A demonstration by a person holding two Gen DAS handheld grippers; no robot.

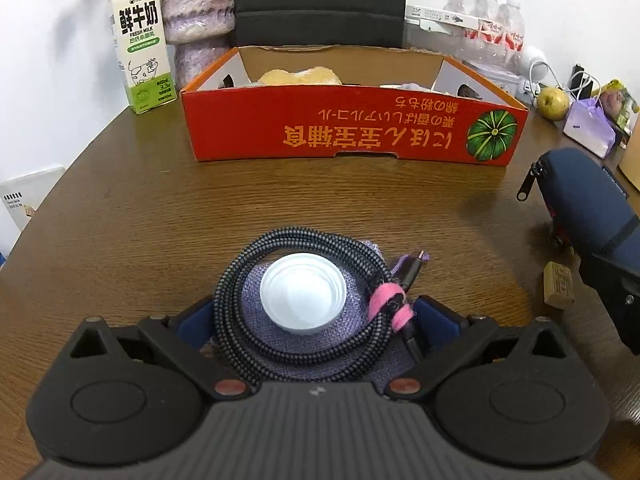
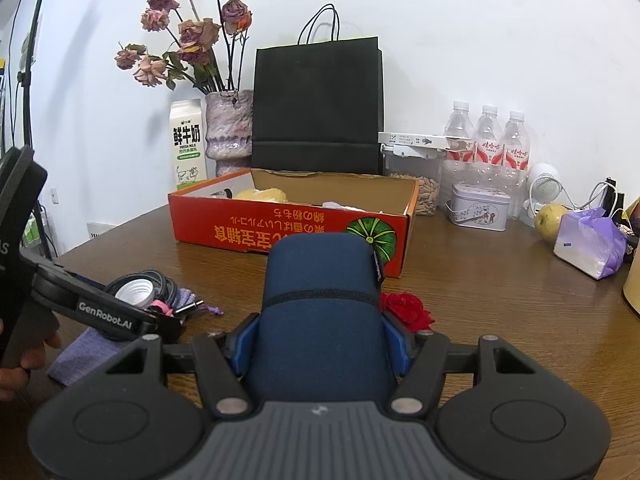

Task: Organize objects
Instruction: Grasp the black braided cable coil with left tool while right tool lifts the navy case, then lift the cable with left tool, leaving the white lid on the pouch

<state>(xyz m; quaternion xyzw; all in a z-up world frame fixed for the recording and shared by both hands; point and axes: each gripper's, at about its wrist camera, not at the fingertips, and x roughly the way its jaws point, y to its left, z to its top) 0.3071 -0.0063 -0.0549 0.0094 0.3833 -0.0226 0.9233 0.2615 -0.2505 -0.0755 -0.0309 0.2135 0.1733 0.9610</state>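
My left gripper (image 1: 316, 316) stands open and points down at the wooden table (image 1: 140, 220). Its blue pads (image 1: 196, 320) straddle a coiled black braided cable (image 1: 304, 240) tied with a pink strap (image 1: 390, 300). A white cap (image 1: 303, 293) sits inside the coil, and both lie on a purple cloth pouch (image 1: 352, 356). My right gripper (image 2: 322, 344) is shut on a dark blue zip case (image 2: 320, 280), also seen at the right edge of the left wrist view. An open orange cardboard box (image 1: 352, 128) stands behind, holding a yellowish bread-like item (image 1: 300, 76).
Along the wall stand a milk carton (image 1: 142, 44), a vase (image 2: 230, 128) of dried roses, a black paper bag (image 2: 318, 104) and water bottles (image 2: 486, 140). A wooden block (image 1: 558, 284), a red fabric rose (image 2: 408, 308), a tin (image 2: 478, 206), a yellow fruit (image 1: 552, 102) and a purple tissue pack (image 2: 588, 240) lie at the right.
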